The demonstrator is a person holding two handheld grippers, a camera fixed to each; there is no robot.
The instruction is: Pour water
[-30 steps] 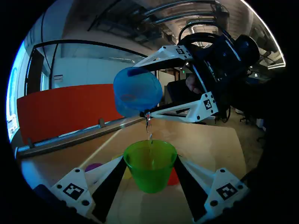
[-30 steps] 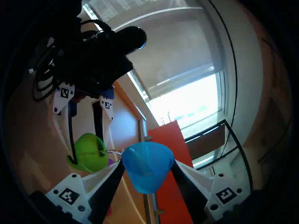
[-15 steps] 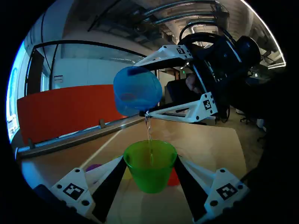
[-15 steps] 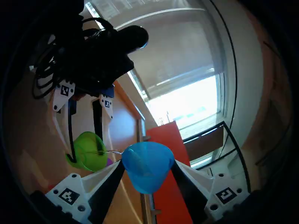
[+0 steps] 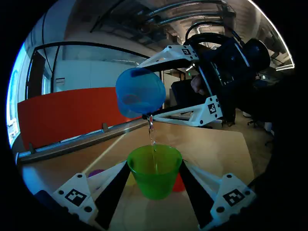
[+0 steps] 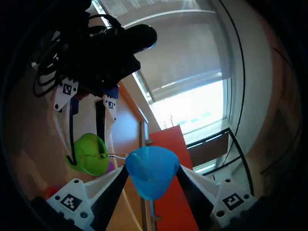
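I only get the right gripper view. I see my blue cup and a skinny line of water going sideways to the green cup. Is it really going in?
Observer: Yes. In the left gripper view the water falls from the lowest edge of the blue cup straight into the open mouth of the green cup, near its middle.
Operator: The green cup looks all tipped over to me. Is it?
Observer: No, that is your camera's slant. The green cup stands upright, mouth up, between the fingers of the left gripper.
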